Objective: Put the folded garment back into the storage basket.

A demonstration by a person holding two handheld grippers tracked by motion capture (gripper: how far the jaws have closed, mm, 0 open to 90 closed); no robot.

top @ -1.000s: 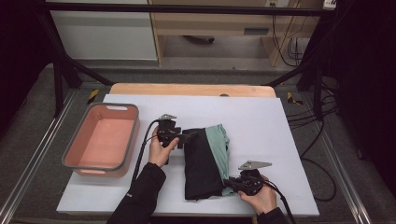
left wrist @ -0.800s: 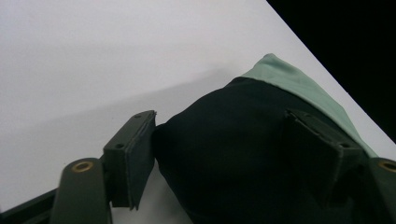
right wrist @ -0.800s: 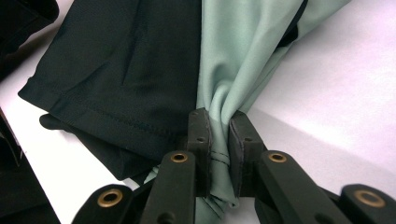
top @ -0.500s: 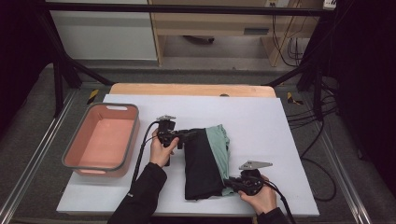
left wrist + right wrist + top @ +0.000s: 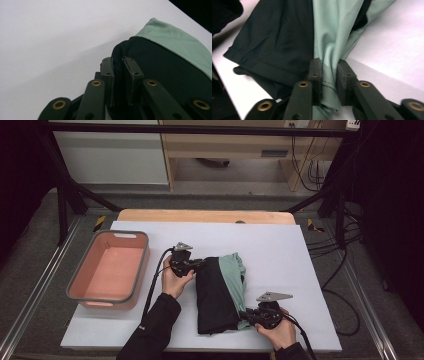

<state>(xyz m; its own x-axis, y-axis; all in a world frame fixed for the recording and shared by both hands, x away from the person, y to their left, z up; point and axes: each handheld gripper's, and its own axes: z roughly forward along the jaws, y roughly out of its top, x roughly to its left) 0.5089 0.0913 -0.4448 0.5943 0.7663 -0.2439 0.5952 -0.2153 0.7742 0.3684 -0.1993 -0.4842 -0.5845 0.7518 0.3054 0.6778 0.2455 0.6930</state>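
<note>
My left gripper (image 5: 192, 265) sits just left of centre in the high view, at the upper left corner of the shirt (image 5: 220, 292) — and its jaws have just been closing, now pinched narrow on a fold of the black cloth. In the left gripper view that gripper (image 5: 121, 72) rises from the bottom middle, black fabric bunched between the pads, the shirt (image 5: 160, 62) swelling up to the right with its green band running toward the upper right corner. My right gripper (image 5: 250, 316) is down at the lower middle of the high view, at the shirt's lower right corner, my right hand (image 5: 277, 332) behind it near the bottom edge. Its jaws have just been easing a little wider, yet in the right gripper view the gripper (image 5: 329, 75) has the green hem gathered between its pads, the stitched edge hanging out below them — narrow, holding the shirt (image 5: 287, 32). The black half fills the upper left of that view, the green half the upper middle. The shirt itself lies folded in a long strip on the white sheet (image 5: 310, 260), centre of the high view, black on the left, green on the right. The pink bin (image 5: 80, 292) stands at the left, apart from the shirt. My left hand (image 5: 175, 280) is between the two.
</note>
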